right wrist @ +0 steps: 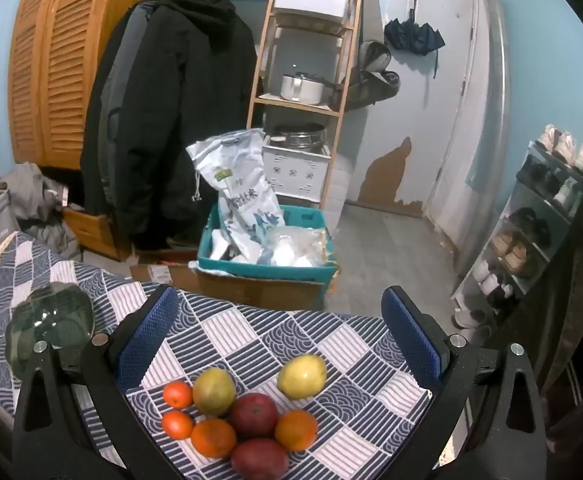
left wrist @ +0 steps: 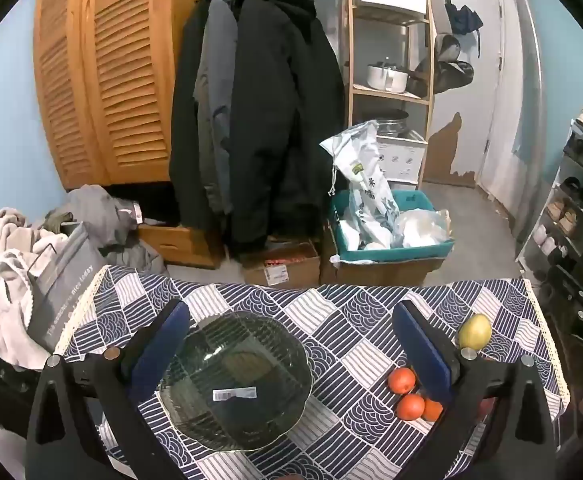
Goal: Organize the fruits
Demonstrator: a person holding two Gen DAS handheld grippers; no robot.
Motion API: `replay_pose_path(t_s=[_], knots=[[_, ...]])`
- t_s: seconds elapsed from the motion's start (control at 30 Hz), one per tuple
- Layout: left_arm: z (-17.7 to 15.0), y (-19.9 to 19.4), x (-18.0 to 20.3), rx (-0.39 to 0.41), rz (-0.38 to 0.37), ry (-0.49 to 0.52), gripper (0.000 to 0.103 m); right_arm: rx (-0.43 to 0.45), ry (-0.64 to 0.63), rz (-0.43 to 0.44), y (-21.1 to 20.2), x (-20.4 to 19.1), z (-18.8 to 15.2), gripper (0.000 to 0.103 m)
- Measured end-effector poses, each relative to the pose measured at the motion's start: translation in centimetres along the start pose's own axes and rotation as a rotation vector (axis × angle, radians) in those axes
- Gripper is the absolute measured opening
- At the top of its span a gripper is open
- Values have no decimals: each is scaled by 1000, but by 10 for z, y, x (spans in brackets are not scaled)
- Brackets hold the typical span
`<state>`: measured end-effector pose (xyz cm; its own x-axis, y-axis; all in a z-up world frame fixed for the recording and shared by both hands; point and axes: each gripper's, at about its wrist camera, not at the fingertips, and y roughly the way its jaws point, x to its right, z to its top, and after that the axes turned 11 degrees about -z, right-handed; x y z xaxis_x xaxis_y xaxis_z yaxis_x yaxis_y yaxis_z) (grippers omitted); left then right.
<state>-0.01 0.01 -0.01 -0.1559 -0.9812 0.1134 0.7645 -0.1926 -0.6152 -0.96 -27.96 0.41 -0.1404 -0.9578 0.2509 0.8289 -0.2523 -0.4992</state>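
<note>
On the patterned cloth surface the fruit lies clustered: two red apples, oranges, a greenish mango, while the yellow lemon lies apart, long axis slanting up to the right. The right gripper hangs above them, fingers wide and empty. The left gripper, equally wide, frames the empty glass bowl, which sits left of the fruit.

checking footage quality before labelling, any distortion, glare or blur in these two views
Left wrist view: strong fisheye bending, dark vignette corners, a faint sheen on the scalloped green glass plate, otherwise sharp. Right wrist view: same barrel bend curving the pale blue door, even soft indoor light, red apples and oranges crisp, only weak shadows.
</note>
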Motion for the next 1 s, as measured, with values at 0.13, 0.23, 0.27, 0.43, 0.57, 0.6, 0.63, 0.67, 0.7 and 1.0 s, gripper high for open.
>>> replay_pose_path(t_s=[0.13,0.23,0.27,0.43,0.57,0.6,0.63,0.67,0.7,1.0], knots=[[0,-1,0,1,-8,0,102,0,-2,-1,0,0,0,100],[-1,-5,1,14,-2,6,102,0,-4,-1,-1,0,0,100],[-1,-7,1,18,-2,8,102,-1,-4,0,-1,1,1,100],[-2,-3,-1,20,10,13,102,1,-4,-3,-1,1,0,100],[-3,-2,2,20,-1,12,101,2,-5,-4,0,1,0,100],[-3,-2,3,20,-2,13,101,2,-5,-5,0,1,0,100],[-4,-2,3,22,-4,14,100,1,-5,-3,0,1,0,100],[-3,-3,3,23,-4,15,100,1,-5,-2,0,2,0,100],[-3,-3,4,25,-2,15,100,0,-6,-4,0,1,0,100],[-3,-4,4,25,-14,12,100,2,-9,-5,-1,1,0,100]])
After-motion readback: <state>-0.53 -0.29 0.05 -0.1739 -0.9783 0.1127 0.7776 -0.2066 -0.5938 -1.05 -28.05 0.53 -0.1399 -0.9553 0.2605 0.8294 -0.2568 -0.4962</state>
